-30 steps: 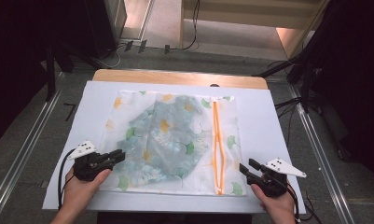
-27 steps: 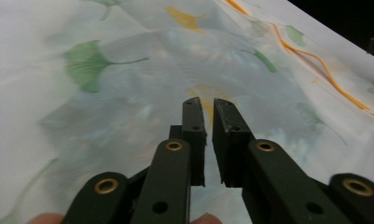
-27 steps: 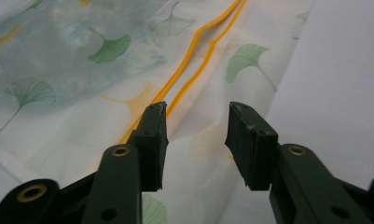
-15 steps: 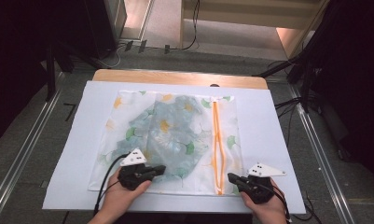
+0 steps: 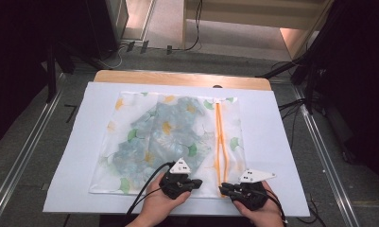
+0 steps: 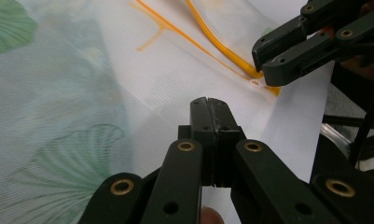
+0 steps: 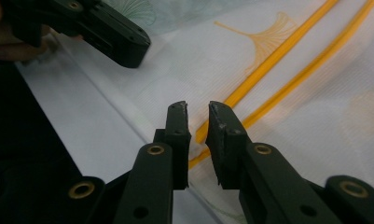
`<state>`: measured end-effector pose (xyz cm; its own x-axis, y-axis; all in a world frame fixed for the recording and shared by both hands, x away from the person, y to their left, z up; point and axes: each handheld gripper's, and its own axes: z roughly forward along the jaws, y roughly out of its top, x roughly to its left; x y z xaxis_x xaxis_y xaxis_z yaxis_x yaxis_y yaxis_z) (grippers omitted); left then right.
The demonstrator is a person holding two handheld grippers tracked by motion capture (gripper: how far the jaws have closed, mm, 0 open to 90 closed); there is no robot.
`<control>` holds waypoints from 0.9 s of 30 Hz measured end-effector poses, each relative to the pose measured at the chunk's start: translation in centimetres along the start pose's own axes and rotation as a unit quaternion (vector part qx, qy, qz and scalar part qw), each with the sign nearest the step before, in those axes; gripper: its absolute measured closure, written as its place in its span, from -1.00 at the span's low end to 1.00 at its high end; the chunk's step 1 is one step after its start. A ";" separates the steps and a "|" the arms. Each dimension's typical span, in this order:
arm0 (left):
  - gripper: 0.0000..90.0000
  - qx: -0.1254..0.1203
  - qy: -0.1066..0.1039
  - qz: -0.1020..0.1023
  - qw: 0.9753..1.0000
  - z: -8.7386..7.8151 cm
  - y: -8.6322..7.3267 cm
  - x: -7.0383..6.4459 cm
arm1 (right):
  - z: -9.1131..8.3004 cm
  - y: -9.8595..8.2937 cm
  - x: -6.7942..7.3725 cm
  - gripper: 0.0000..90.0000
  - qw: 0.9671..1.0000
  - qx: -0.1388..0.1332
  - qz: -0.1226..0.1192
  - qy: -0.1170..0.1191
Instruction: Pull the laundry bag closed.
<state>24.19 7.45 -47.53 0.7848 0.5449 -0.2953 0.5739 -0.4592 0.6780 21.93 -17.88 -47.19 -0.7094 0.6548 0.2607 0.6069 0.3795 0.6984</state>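
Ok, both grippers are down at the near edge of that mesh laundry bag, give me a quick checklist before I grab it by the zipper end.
1. Left gripper open for a grab: not ok, jaws closed together.
2. Left gripper holding fabric: cannot tell.
3. Right gripper open: ok, a gap shows between the jaws.
4. Right gripper lined up with the orange zipper: ok, its near end lies between the jaws.
5. Mesh bag lying flat on the white sheet: ok.
6. Grippers apart from each other: ok, close but not touching.
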 end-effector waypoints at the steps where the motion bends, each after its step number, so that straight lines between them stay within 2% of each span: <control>1: 1.00 0.006 0.004 0.007 1.000 0.3 -0.2 -0.1 | 0.1 -0.1 0.1 0.73 1.000 0.004 -0.005 0.002; 3: 1.00 -0.001 0.001 0.003 1.000 0.3 -0.3 -0.1 | 0.3 -0.2 0.2 0.64 1.000 0.011 -0.015 0.001; 6: 1.00 -0.005 -0.001 0.004 1.000 0.4 -0.4 -0.1 | 0.6 -0.2 0.3 0.62 1.000 0.011 -0.023 -0.002; 8: 1.00 -0.007 0.001 0.008 1.000 0.3 -0.5 -0.1 | 0.8 -0.2 0.5 0.73 0.999 0.017 -0.034 -0.011; 9: 1.00 -0.007 0.001 0.009 1.000 0.3 -0.6 -0.1 | 0.9 -0.1 0.7 0.82 0.999 0.018 -0.041 -0.024; 11: 1.00 -0.008 -0.001 0.005 1.000 0.3 -0.6 -0.1 | 0.8 0.1 0.6 1.00 0.999 0.017 -0.034 -0.032; 13: 1.00 -0.007 -0.002 0.006 1.000 0.3 -0.6 -0.1 | 0.6 0.2 0.4 1.00 0.999 0.013 -0.021 -0.030; 17: 1.00 -0.009 0.000 0.006 1.000 0.3 -0.6 -0.1 | 0.4 0.1 0.1 1.00 1.000 0.010 -0.013 -0.019; 18: 1.00 -0.009 -0.004 0.000 1.000 0.3 -0.6 0.0 | 0.4 0.1 0.1 1.00 1.000 0.010 -0.012 -0.017; 22: 1.00 -0.001 -0.008 0.016 1.000 0.5 -0.4 -0.5 | 0.4 0.1 -0.1 1.00 1.000 0.009 -0.008 -0.010; 25: 0.99 0.003 -0.025 0.030 0.999 1.2 -0.3 -1.5 | 0.4 0.1 -0.3 1.00 1.000 0.011 0.004 -0.005; 27: 0.99 0.004 -0.023 0.039 0.999 1.4 -0.2 -1.9 | 0.5 0.1 -0.4 1.00 1.000 0.011 0.015 0.000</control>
<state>22.95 5.50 -48.07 0.8369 0.4750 -0.2719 0.5123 -0.5051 0.6946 22.39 -17.77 -47.56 -0.6905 0.6667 0.2807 0.6358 0.3742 0.6751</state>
